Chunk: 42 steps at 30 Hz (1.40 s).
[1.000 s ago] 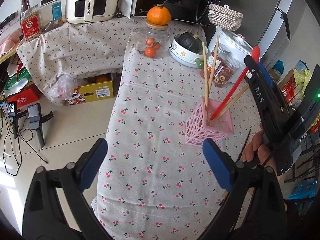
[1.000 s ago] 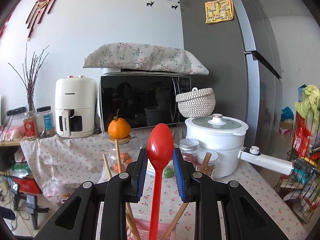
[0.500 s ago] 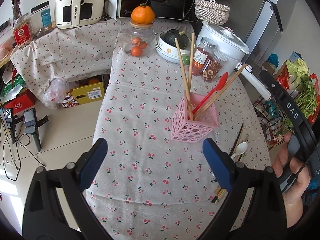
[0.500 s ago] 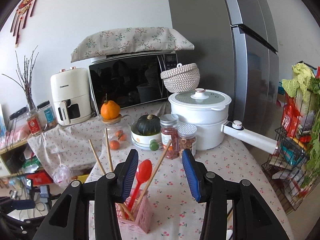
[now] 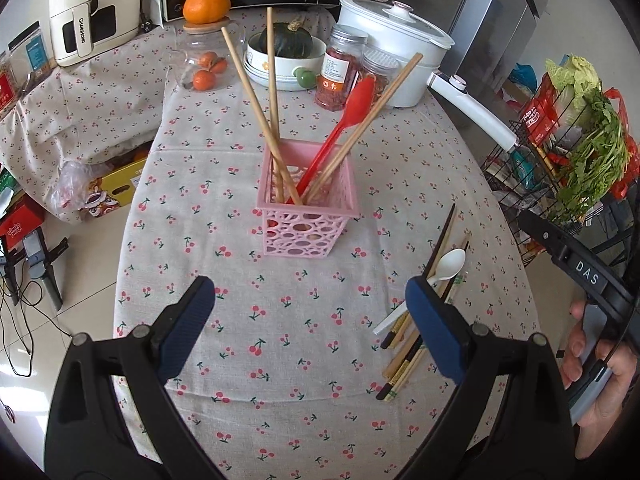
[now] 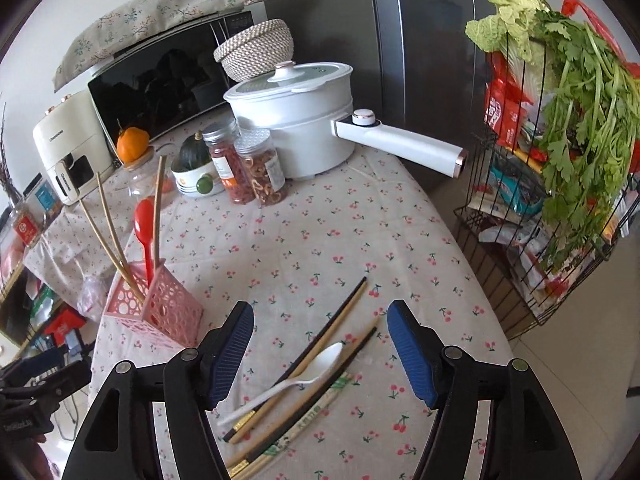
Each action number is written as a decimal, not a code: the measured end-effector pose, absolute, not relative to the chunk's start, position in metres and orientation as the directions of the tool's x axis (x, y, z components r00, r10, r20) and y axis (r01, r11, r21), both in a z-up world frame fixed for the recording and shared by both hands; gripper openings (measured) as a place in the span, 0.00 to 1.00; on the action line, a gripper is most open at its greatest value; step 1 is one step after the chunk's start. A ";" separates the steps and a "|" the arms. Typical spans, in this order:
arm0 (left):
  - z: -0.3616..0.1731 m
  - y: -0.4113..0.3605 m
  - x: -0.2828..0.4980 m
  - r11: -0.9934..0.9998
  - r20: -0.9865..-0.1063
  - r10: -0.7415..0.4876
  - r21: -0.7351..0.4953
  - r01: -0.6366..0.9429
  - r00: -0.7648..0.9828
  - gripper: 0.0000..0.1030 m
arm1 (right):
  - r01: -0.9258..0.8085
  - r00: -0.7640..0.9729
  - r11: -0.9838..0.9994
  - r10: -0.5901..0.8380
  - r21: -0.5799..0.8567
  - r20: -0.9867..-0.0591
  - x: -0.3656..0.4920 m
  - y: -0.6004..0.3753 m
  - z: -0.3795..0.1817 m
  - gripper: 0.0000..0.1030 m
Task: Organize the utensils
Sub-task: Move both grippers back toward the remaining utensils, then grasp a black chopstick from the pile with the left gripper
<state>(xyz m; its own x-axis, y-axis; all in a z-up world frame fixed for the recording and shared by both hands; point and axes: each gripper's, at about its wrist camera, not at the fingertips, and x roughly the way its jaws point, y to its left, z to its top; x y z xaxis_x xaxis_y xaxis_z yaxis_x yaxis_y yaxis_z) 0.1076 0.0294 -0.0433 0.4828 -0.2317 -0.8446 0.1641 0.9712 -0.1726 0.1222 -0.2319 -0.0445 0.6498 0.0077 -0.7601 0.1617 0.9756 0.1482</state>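
A pink perforated plastic utensil holder (image 5: pixel 307 216) is seen upright on the cherry-print tablecloth (image 5: pixel 280 320), near the middle of the table. A red plastic spoon (image 5: pixel 340 128) and three light wooden chopsticks (image 5: pixel 256 92) are stood in it, leaning outward. To the right of the holder, well apart from it, a white plastic spoon (image 6: pixel 304 376) is laid across a loose bundle of dark and wooden chopsticks (image 6: pixel 332 332) flat on the cloth. The left gripper (image 5: pixel 308 332) is held above the near side of the table with its blue-padded jaws spread wide and nothing between them. The right gripper (image 6: pixel 320 350) is held just above the white spoon and the bundle, its jaws likewise spread apart and empty, with no contact visible. A white lidded pot with a long handle (image 6: pixel 304 120) is seen at the far end of the table
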 end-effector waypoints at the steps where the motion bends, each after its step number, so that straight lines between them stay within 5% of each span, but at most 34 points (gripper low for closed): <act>1: -0.045 0.024 0.108 0.970 -0.848 -0.233 -0.171 0.171 0.476 0.93 | 0.162 0.635 0.975 0.012 0.149 -0.772 0.121 -0.237 -0.048 0.70; 17: -0.080 -0.032 0.106 0.960 -0.896 -0.142 -0.022 0.279 0.421 0.93 | 0.201 0.453 0.950 0.127 0.240 -0.882 0.111 -0.307 -0.087 0.76; 27: -0.092 -0.061 0.122 0.940 -0.910 -0.175 -0.042 0.337 0.375 0.90 | 0.166 0.350 0.963 0.145 0.213 -0.925 0.129 -0.314 -0.103 0.76; 30: -0.100 -0.078 0.132 0.926 -0.923 -0.184 -0.047 0.374 0.339 0.72 | 0.137 0.331 0.971 0.141 0.195 -0.933 0.135 -0.312 -0.106 0.76; 32: -0.107 -0.090 0.140 0.922 -0.928 -0.187 -0.054 0.383 0.321 0.45 | 0.118 0.328 0.979 0.119 0.166 -0.937 0.138 -0.312 -0.106 0.76; 34: -0.112 -0.102 0.149 0.921 -0.929 -0.202 -0.073 0.384 0.309 0.28 | 0.115 0.322 0.983 0.102 0.146 -0.941 0.142 -0.315 -0.109 0.76; 38: -0.126 -0.128 0.166 0.902 -0.932 -0.261 -0.142 0.407 0.253 0.12 | 0.155 0.288 0.979 0.081 0.130 -0.954 0.149 -0.331 -0.121 0.76; 42: -0.135 -0.153 0.174 0.895 -0.938 -0.257 -0.140 0.423 0.234 0.11 | 0.203 0.276 0.969 0.079 0.139 -0.958 0.154 -0.344 -0.128 0.76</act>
<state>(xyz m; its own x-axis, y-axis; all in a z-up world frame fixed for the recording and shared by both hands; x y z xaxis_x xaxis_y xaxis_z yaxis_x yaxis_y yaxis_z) 0.1740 -0.1535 -0.1347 0.2338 -0.2574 -0.9376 0.4232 0.8951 -0.1402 0.1536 -0.3440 -0.1282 0.2760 0.0792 -0.9579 0.2034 0.9692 0.1388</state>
